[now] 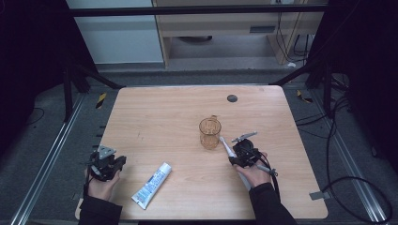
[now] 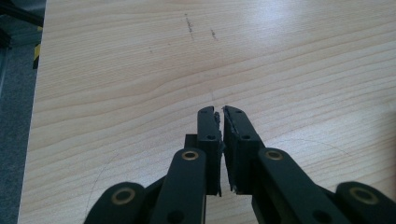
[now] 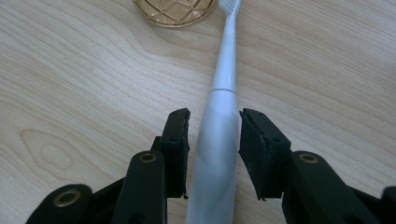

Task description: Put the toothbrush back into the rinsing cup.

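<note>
— Where the right tool (image 3: 214, 154) straddles it, lies flat on the pale wooden table (image 1: 155, 117): slim white electric toothbrush (image 3: 215, 140), long axis straight along the jaws, bristle end pointing away toward the amber patterned glass cup (image 1: 210, 132).

— Jaws apart, one either side of the handle, seemingly not yet pinching. Nearer by far than the left tool (image 2: 222, 140).

— Left: jaws nearly together, holding nothing, just left of the white-and-blue toothpaste tube (image 1: 151, 184).
</note>
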`<state>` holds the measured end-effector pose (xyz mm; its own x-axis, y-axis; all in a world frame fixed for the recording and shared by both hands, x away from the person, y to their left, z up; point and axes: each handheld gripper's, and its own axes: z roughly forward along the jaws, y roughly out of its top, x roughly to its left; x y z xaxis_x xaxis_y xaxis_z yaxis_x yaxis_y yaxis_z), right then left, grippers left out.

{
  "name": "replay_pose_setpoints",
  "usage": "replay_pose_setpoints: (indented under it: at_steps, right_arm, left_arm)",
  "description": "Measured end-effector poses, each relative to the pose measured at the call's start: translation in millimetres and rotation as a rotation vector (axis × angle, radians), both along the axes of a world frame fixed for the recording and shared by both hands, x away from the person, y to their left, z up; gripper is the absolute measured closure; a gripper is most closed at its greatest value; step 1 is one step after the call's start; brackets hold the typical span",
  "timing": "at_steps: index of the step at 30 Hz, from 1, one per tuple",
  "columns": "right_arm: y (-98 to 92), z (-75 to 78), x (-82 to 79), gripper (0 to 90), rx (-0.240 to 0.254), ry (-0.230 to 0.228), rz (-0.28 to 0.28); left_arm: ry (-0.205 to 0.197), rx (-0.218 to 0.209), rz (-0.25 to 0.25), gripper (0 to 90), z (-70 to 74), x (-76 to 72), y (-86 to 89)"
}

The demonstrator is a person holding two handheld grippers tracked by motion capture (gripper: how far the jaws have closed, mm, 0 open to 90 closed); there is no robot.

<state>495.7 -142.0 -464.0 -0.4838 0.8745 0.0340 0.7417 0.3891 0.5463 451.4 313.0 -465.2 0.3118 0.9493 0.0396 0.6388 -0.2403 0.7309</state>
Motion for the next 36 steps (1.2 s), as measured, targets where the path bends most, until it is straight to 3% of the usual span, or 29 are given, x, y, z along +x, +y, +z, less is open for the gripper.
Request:
replay_pose_setpoints:
  at_steps: [5, 22, 31, 36]
  right_arm:
    - [2.4, -5.4, 3.9, 63.1, -0.024, 0.025, -0.002]
    - [6.4, -11.4, 9.9, 65.4, -0.038, 0.079, -0.023]
    - [11.8, -10.8, 12.2, 67.0, -0.078, 0.094, -0.038]
    - [7.7, -10.2, 13.2, 67.3, -0.048, 0.105, -0.045]
  left_arm:
    - [0.002, 0.001, -0.002, 84.2, -0.4, 0.5, -0.4]
    - [0.008, 0.0, -0.006, 84.1, -0.7, 0.8, -0.7]
    - [0.012, 0.001, -0.008, 84.2, -1.2, 1.0, -1.6]
    - [0.011, 0.0, -0.01, 84.3, -0.8, 0.8, -1.7]
